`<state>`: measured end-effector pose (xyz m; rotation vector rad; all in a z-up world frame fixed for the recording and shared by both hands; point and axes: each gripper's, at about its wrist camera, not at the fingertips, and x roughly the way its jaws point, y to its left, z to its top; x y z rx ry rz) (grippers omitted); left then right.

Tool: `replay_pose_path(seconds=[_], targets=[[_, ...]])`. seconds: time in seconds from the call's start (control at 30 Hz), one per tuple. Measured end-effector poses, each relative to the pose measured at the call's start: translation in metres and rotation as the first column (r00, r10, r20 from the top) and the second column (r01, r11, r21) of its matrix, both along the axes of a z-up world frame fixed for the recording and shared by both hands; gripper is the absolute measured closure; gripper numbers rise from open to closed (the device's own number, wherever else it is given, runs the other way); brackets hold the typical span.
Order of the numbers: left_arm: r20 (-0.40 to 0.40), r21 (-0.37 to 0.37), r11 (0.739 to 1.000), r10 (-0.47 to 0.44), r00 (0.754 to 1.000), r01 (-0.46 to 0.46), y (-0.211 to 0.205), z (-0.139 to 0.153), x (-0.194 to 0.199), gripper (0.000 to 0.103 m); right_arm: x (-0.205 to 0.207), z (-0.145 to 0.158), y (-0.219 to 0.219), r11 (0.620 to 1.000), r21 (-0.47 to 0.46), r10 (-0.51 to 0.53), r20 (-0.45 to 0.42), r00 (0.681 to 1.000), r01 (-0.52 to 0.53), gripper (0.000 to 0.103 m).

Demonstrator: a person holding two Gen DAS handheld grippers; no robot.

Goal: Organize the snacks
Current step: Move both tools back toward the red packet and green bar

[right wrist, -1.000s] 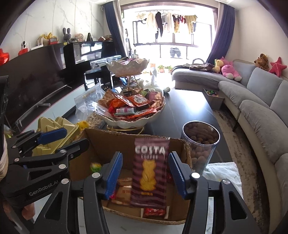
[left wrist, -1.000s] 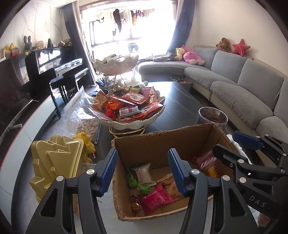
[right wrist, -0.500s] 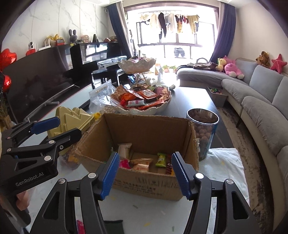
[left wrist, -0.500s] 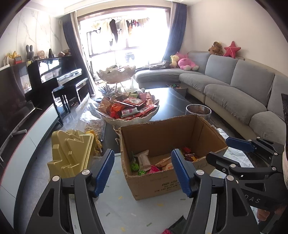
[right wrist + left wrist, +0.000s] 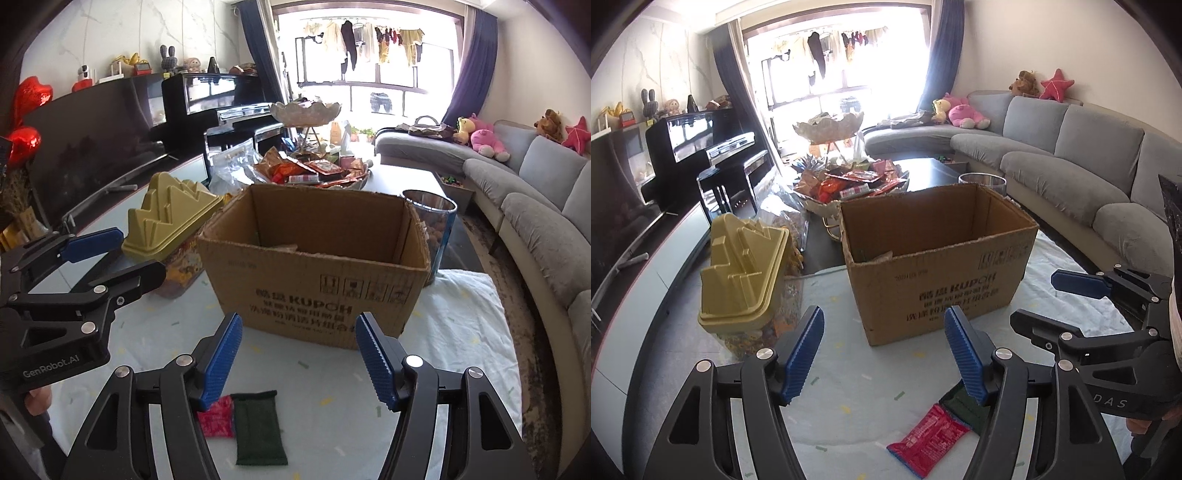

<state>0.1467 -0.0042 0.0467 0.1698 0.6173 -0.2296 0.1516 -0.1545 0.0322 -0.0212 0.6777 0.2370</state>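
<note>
An open cardboard box [image 5: 942, 266] [image 5: 314, 280] stands on a pale cloth, and only a scrap of wrapper shows inside it. On the cloth in front lie a red snack packet [image 5: 927, 439] [image 5: 218, 417] and a dark green packet [image 5: 964, 406] [image 5: 258, 428]. My left gripper [image 5: 883, 325] hovers open before the box, above the packets, holding nothing. My right gripper [image 5: 299, 325] is beside it with its jaws opening and nothing between them. Each gripper also shows in the other's view: the right gripper [image 5: 1052, 302] and the left gripper [image 5: 138, 253].
A white tiered bowl [image 5: 857, 181] [image 5: 314, 170] heaped with snacks stands behind the box. A yellow-lidded container [image 5: 742, 273] [image 5: 170, 218] sits left of the box and a glass jar [image 5: 436, 229] right of it. A grey sofa [image 5: 1071, 158] runs along the right and a black piano [image 5: 701, 147] stands at the left.
Both grippers drew back from over the box and sank. The Costa packet that stood between the right jaws is gone from them. Both jaws widened, and the two packets on the cloth came into view.
</note>
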Motion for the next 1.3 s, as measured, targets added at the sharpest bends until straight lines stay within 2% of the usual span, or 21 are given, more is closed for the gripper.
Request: replay_pose_path(seconds=[0.33,0.67,0.87,1.3], targets=[[-0.087,0.003,0.999,-0.050,0.995,0.051,0.005,-0.046,-0.023,0.036,-0.026,-0.044,0.015,0.998,-0.028,0.049,-0.098,0.994,-0.052,0.038],[-0.201,0.025,0.992,-0.115,0.973,0.122,0.003,-0.094,-0.031,0.035,-0.039,-0.080,0.024,0.992,-0.087,0.075,-0.185,0.980,-0.093,0.038],[-0.260,0.023,0.987,-0.148,0.954,0.159,0.001,-0.114,-0.029,0.033,-0.042,-0.094,0.029,0.988,-0.107,0.086,-0.214,0.973,-0.110,0.038],[-0.330,0.053,0.978,-0.173,0.928,0.201,-0.009,-0.147,-0.016,0.031,-0.037,-0.115,0.027,0.986,-0.129,0.064,-0.262,0.963,-0.101,0.039]])
